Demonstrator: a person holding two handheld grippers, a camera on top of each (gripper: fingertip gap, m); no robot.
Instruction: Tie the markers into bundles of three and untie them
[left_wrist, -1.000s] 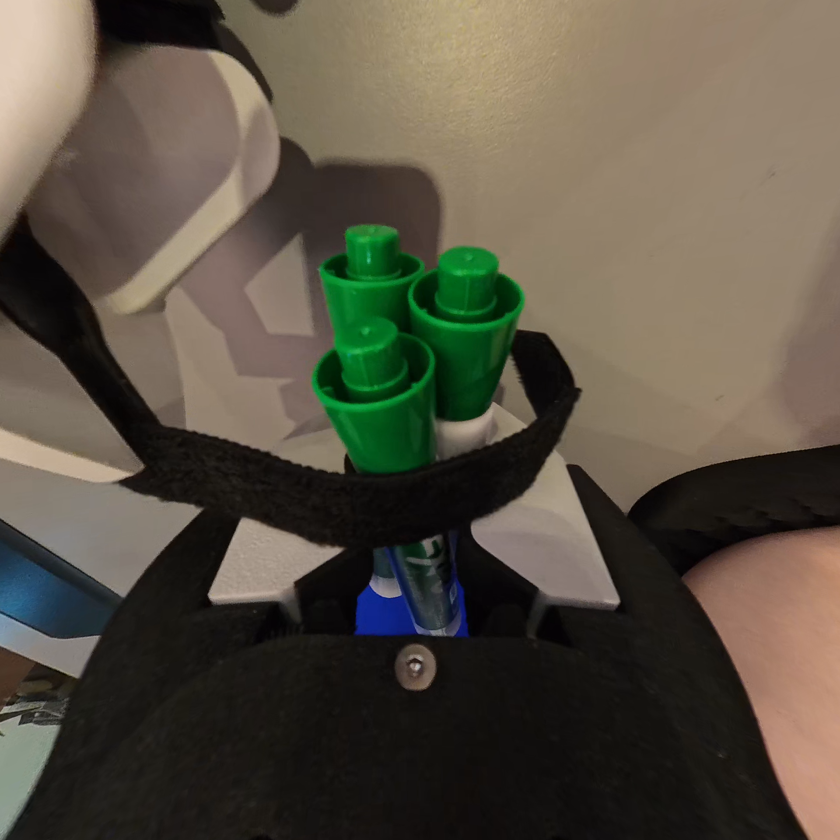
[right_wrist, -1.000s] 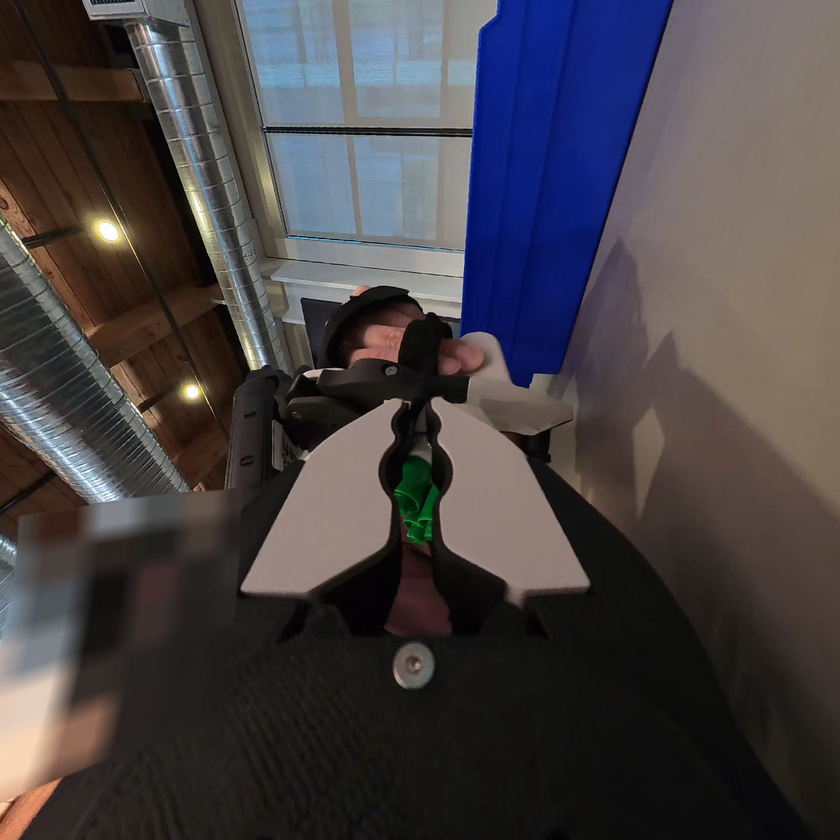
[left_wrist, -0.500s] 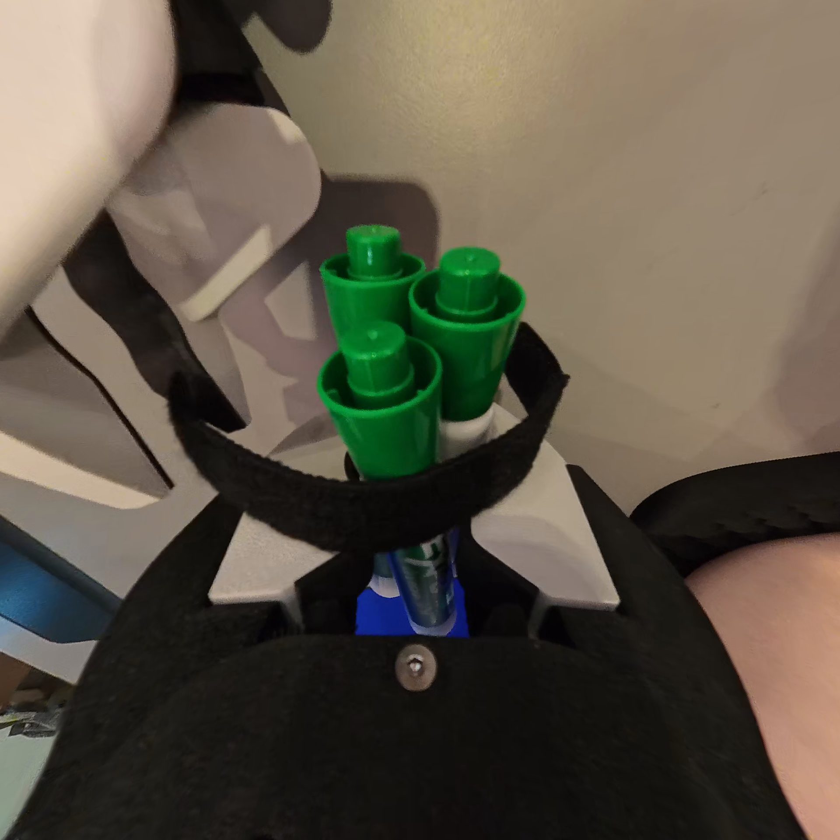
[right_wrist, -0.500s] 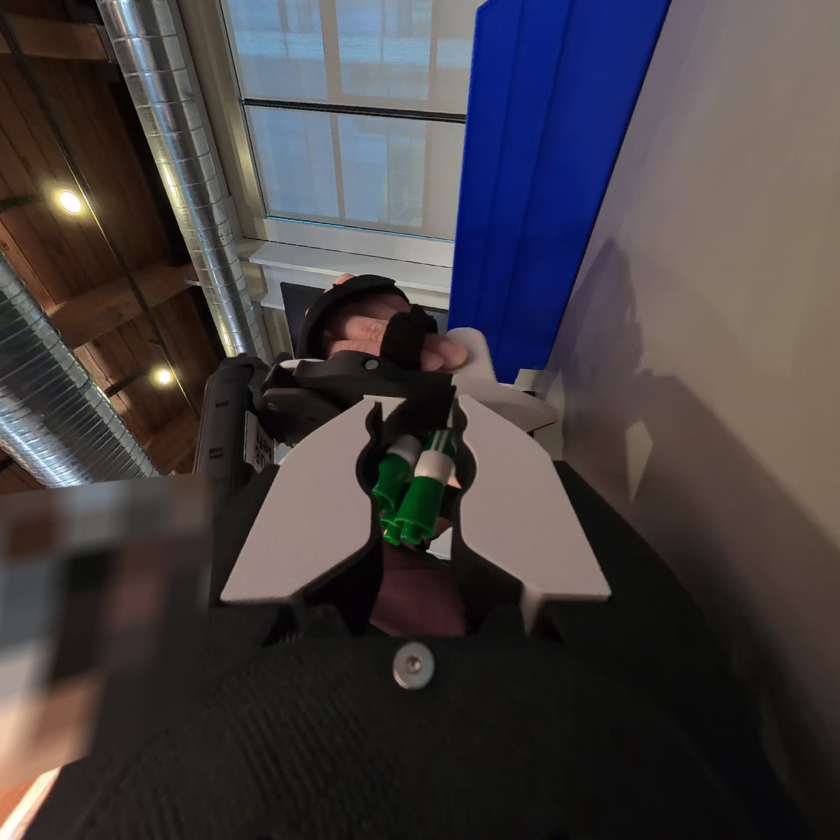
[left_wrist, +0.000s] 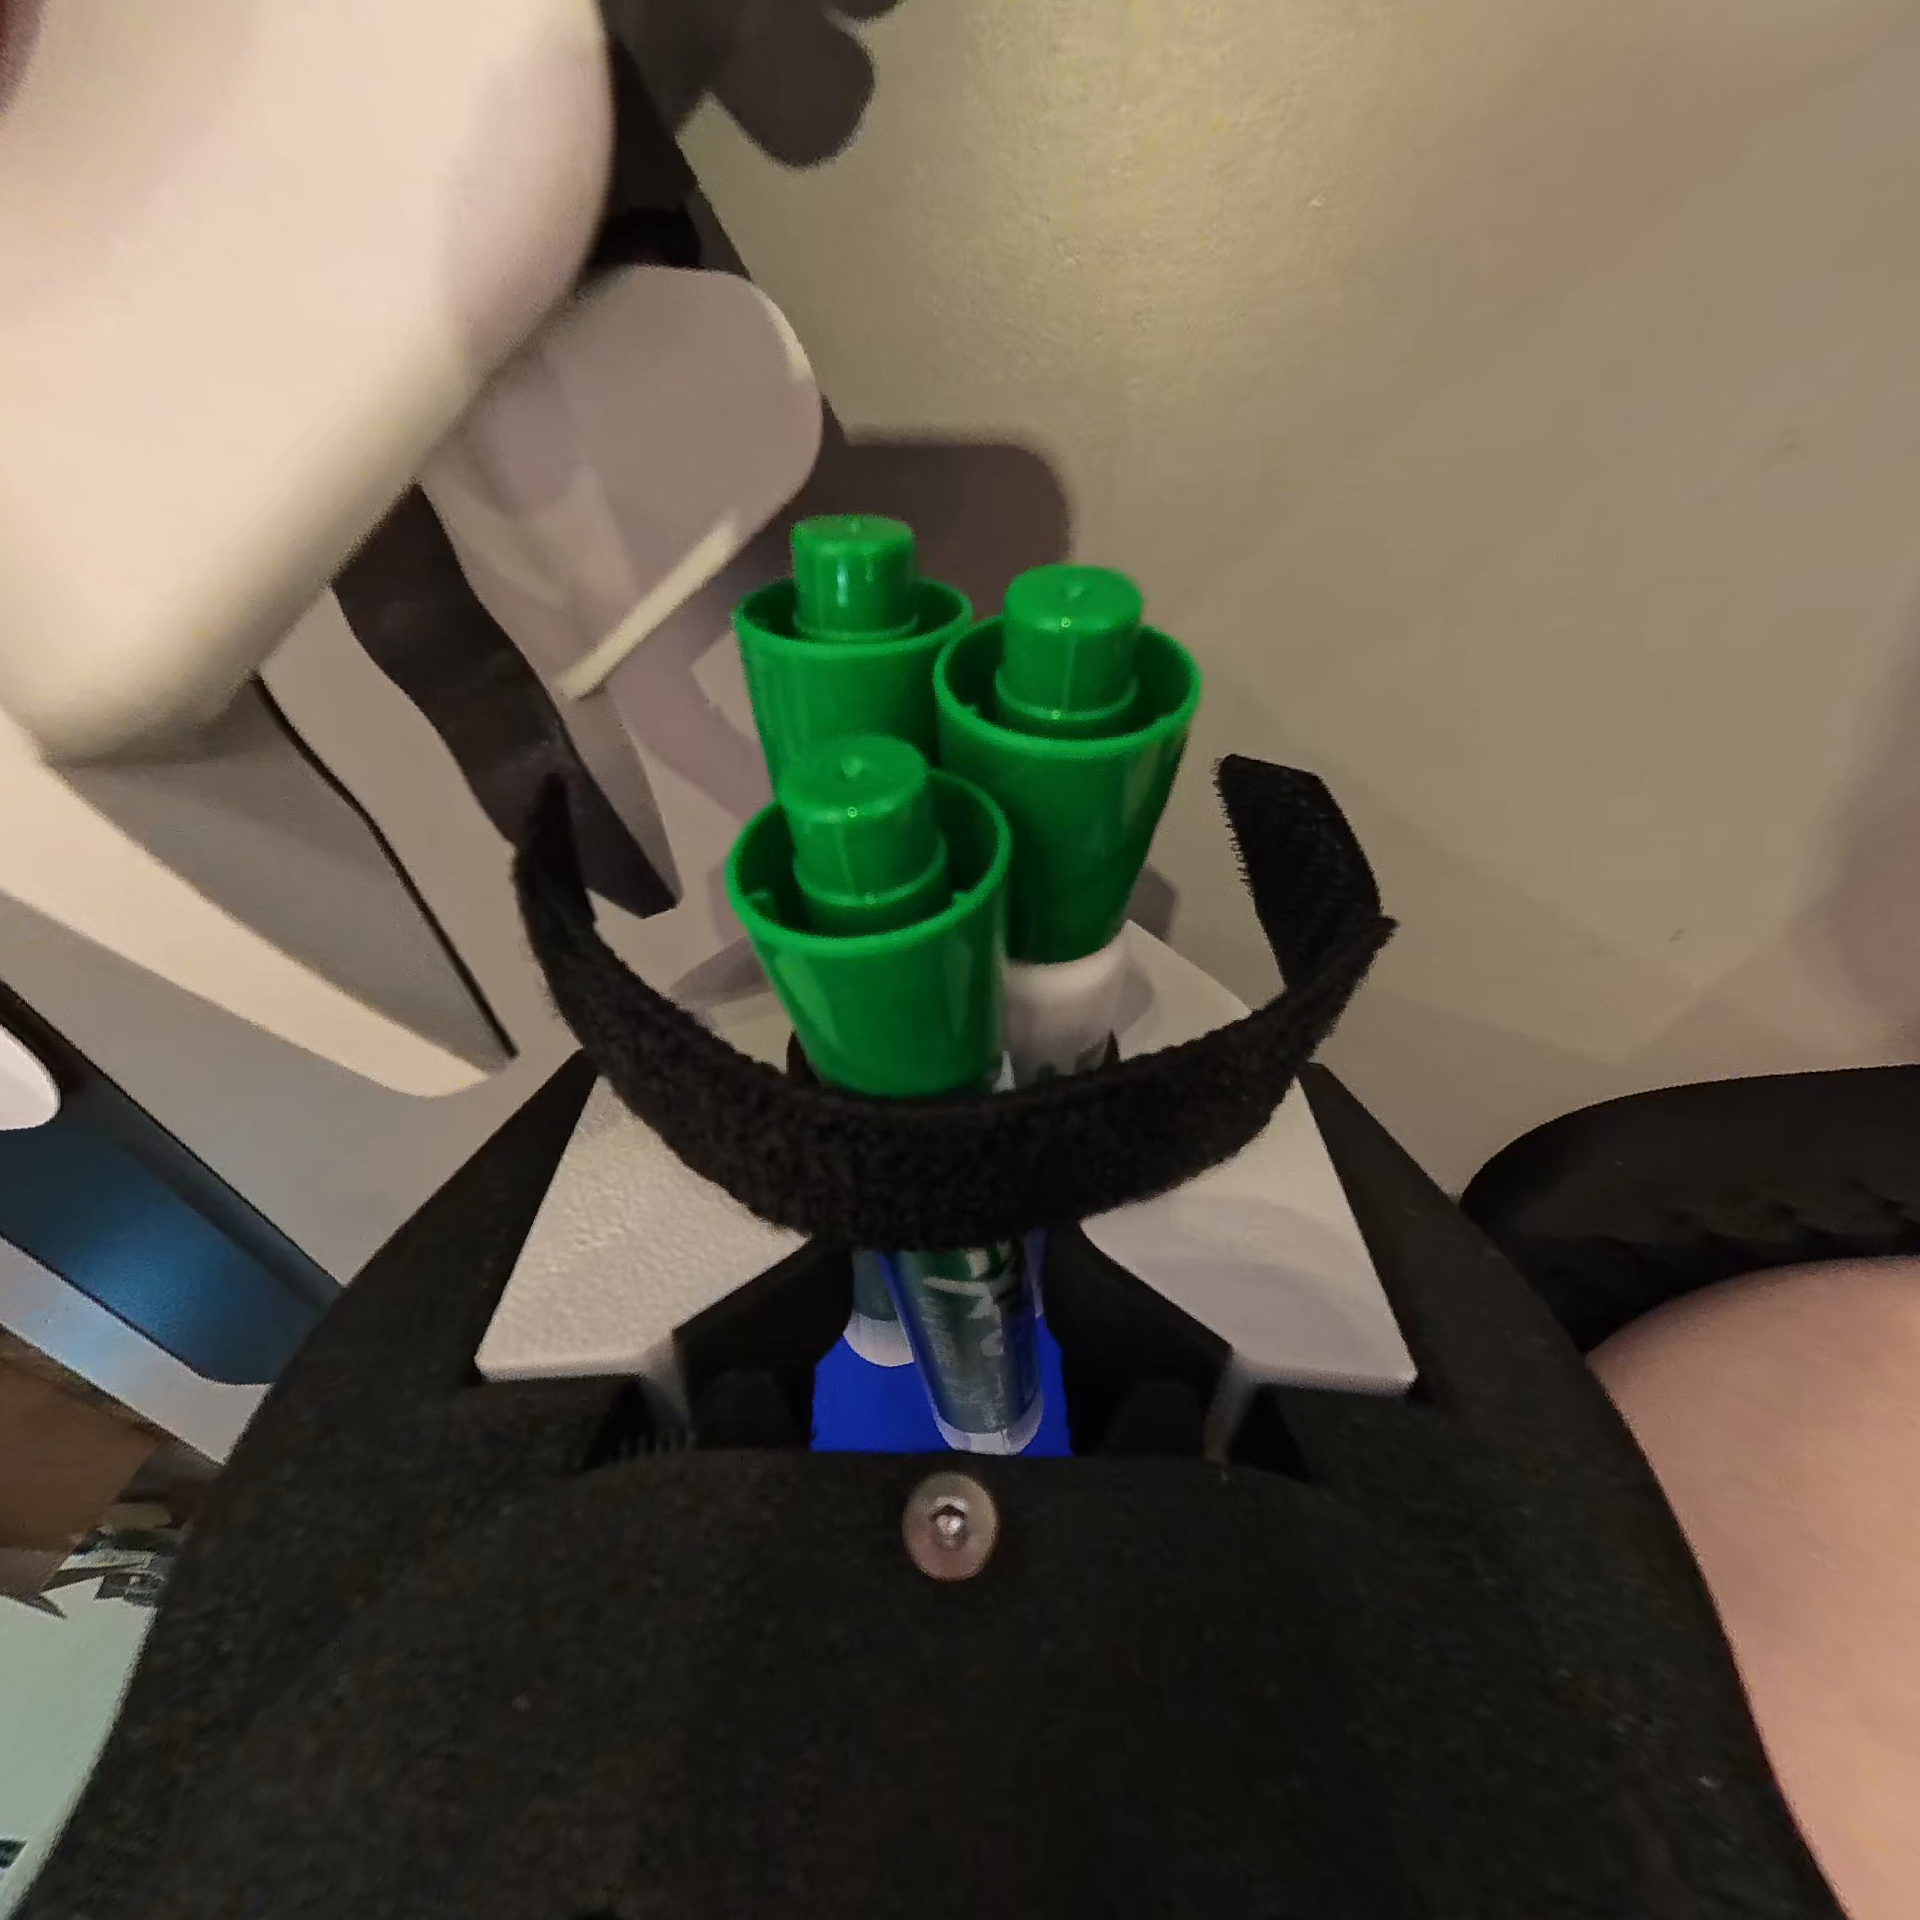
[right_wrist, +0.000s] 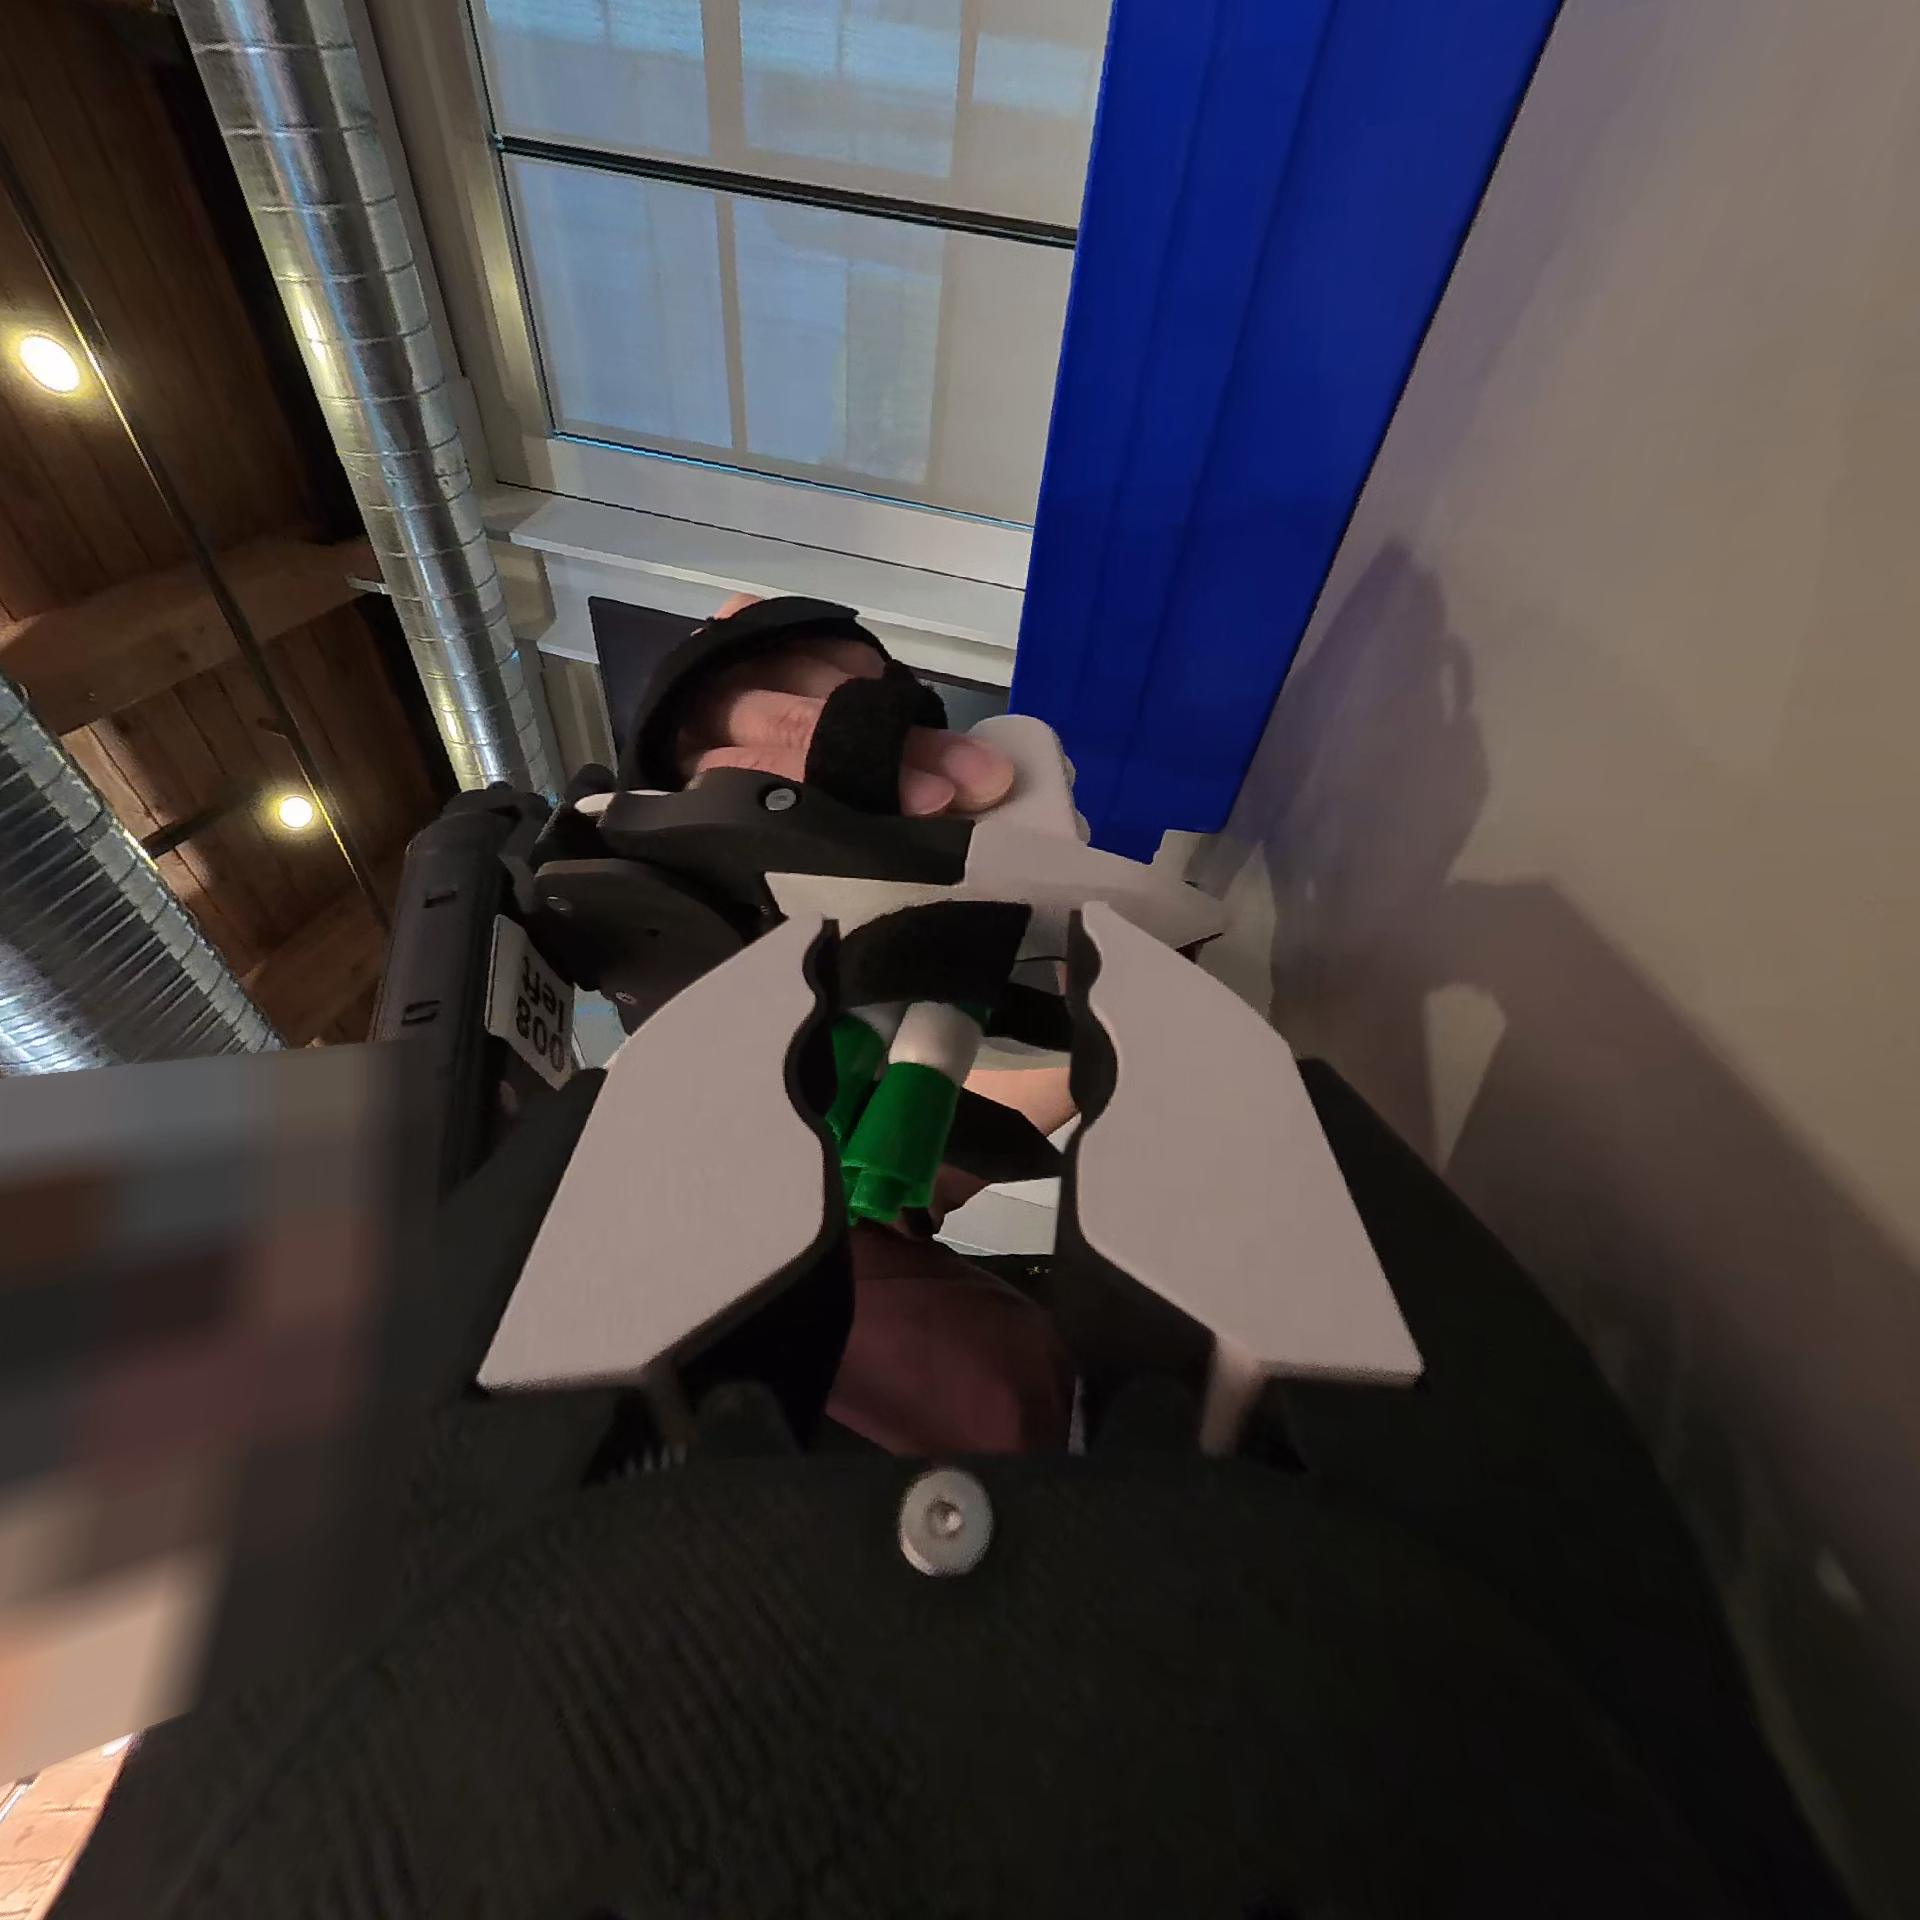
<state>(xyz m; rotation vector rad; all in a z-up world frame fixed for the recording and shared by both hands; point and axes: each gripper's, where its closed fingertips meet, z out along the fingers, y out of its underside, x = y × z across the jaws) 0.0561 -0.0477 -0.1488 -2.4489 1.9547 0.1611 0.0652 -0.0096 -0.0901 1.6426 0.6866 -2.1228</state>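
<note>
The left gripper (left_wrist: 951, 1101) is clamped on three green-capped markers (left_wrist: 935, 831), which stand up out of its jaws with their caps pointing away from the camera. One black fabric strap (left_wrist: 935, 1153) curls loosely around the front of the bundle like a U — its right end (left_wrist: 1299, 831) sticks up free, and its left end rises toward the right gripper (right_wrist: 951, 997). In the right wrist view that gripper's fingers (right_wrist: 717, 1122) stand apart, with the markers and a bit of strap seen through the gap; nothing is pinched between them as far as the view shows.

Count: three markers, one strap, two grippers. A blue panel (right_wrist: 1247, 416) and a pale wall (left_wrist: 1455, 364) stand behind.

The strap looks slack and unfastened, so it could slide down the barrels or drop off altogether if the bundle tips, since neither end seems to be held. The three markers are squeezed only by the left jaws; a nudge from the right gripper reaching in for a strap end might twist one out of line or push it through the grip. The loose right end could also stick back on itself in the wrong place
</note>
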